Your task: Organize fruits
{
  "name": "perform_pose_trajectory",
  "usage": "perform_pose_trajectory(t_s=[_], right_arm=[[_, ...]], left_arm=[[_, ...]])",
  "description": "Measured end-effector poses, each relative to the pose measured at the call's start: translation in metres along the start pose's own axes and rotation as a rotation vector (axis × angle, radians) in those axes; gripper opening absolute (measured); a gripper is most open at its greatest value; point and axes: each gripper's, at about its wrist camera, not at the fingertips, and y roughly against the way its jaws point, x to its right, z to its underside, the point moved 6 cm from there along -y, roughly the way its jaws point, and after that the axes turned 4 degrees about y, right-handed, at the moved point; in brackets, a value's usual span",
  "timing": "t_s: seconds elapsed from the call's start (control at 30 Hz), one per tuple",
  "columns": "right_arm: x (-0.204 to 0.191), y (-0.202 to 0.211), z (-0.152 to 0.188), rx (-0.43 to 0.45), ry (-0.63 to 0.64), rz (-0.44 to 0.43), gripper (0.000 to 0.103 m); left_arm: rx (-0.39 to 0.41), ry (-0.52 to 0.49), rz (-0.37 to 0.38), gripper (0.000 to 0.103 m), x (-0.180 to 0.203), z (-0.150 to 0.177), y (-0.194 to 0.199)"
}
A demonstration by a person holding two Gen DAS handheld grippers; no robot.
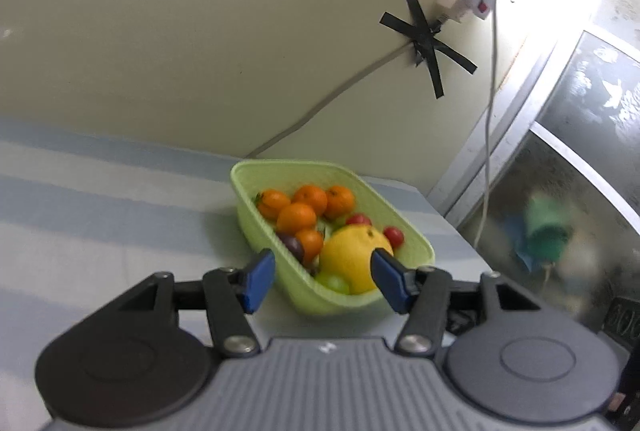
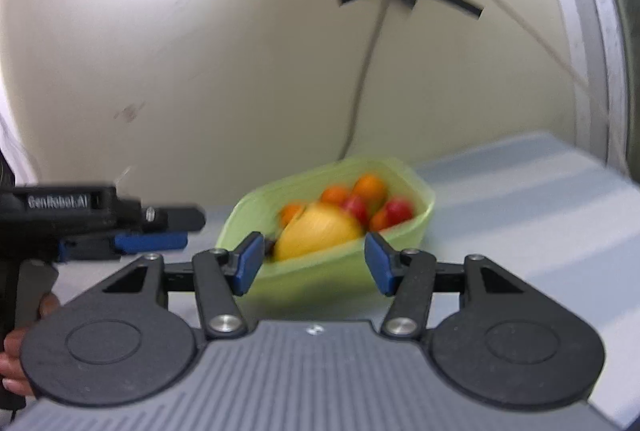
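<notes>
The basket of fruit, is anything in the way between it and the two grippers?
Nothing visible. The left gripper and right gripper both have open, empty jaws aimed at the basket, with only bare striped cloth in front of it.

Ahead of the gripper, one green basket (image 1: pixel 416 245) holds five oranges (image 1: pixel 297 218) and one large yellow citrus (image 1: pixel 352 259). Two red tomatoes (image 1: pixel 394 235), one dark plum (image 1: pixel 292 245) and some green grapes (image 1: pixel 334 282) show too.

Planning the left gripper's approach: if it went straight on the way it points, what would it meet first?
Probably the near wall of the green basket, which lies dead ahead between the left gripper's open jaws, with the big yellow citrus fruit just behind it. Depth is hard to judge.
</notes>
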Motion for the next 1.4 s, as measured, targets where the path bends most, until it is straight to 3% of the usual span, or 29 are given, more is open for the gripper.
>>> perform_pose_trajectory(t_s=[0.23,0.43,0.6,0.77,0.9,1.1,1.4], right_arm=[[-0.042,0.032,0.048,-0.06,-0.01,-0.023,0.058],[-0.058,0.05,0.068,-0.076,-0.029,0.0,0.058],[-0.059,0.059,0.076,-0.071,-0.076,0.022,0.058],[-0.06,0.065,0.078,-0.052,-0.089,0.043,0.058],[-0.058,0.069,0.079,-0.035,-0.102,0.05,0.058],[-0.055,0.07,0.078,-0.018,-0.104,0.059,0.058],[-0.042,0.068,0.078,-0.017,-0.17,0.054,0.059]], left_arm=[[0.003,-0.066,-0.129,0.055,-0.004,0.048,0.039],[0.017,-0.111,-0.23,0.058,-0.01,0.078,0.064],[0.018,-0.12,-0.258,0.059,-0.015,0.094,0.078],[0.036,-0.134,-0.279,0.064,-0.019,0.102,0.087],[0.059,-0.16,-0.303,0.078,-0.019,0.106,0.09],[0.09,-0.212,-0.348,0.088,-0.017,0.107,0.089],[0.095,-0.248,-0.411,0.095,-0.025,0.108,0.084]])
